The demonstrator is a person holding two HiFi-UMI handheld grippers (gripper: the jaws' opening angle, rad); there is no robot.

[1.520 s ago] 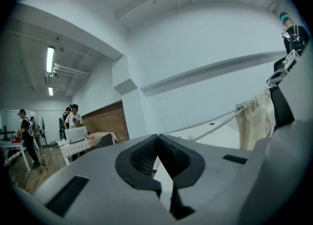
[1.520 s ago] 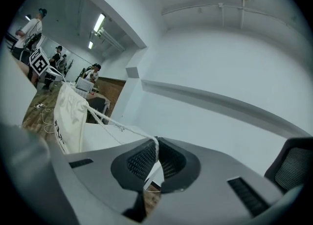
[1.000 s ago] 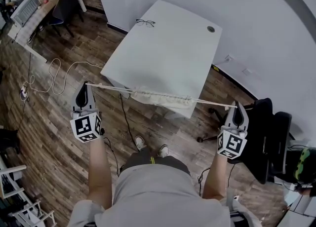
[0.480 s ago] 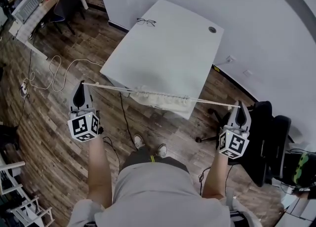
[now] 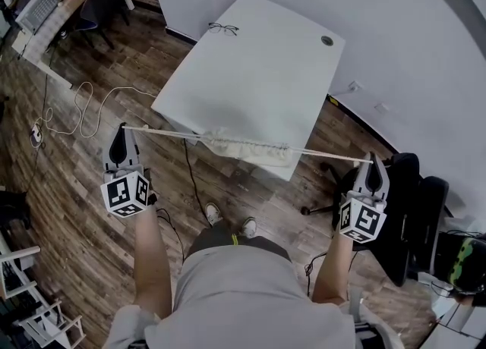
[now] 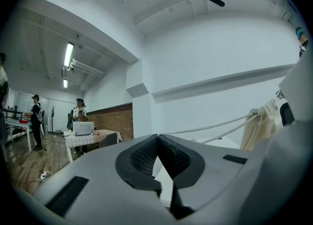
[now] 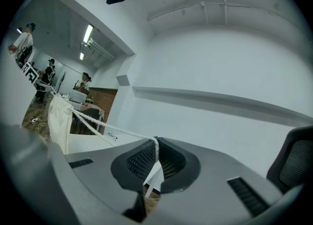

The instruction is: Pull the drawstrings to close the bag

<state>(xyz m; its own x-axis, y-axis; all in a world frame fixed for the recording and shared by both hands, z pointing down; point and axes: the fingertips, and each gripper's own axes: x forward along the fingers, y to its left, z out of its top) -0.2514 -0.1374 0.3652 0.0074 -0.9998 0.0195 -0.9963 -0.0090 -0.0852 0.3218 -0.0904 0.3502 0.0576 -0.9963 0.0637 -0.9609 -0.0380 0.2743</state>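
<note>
Both hands have drawn slightly further apart than a second ago: the left gripper (image 5: 121,129) and right gripper (image 5: 371,158), black ribbed fingers (image 7: 139,161) pinched fully together on the white twisted cords (image 5: 163,133), hold them taut and nearly level. The cream cloth drawstring bag (image 5: 247,146) hangs in mid-air between them, before the near edge of the white rectangular table (image 5: 258,59). I'd pull evenly and straight outward, so the limp fabric's pleated mouth bunches centrally and the thin cords don't slip.
</note>
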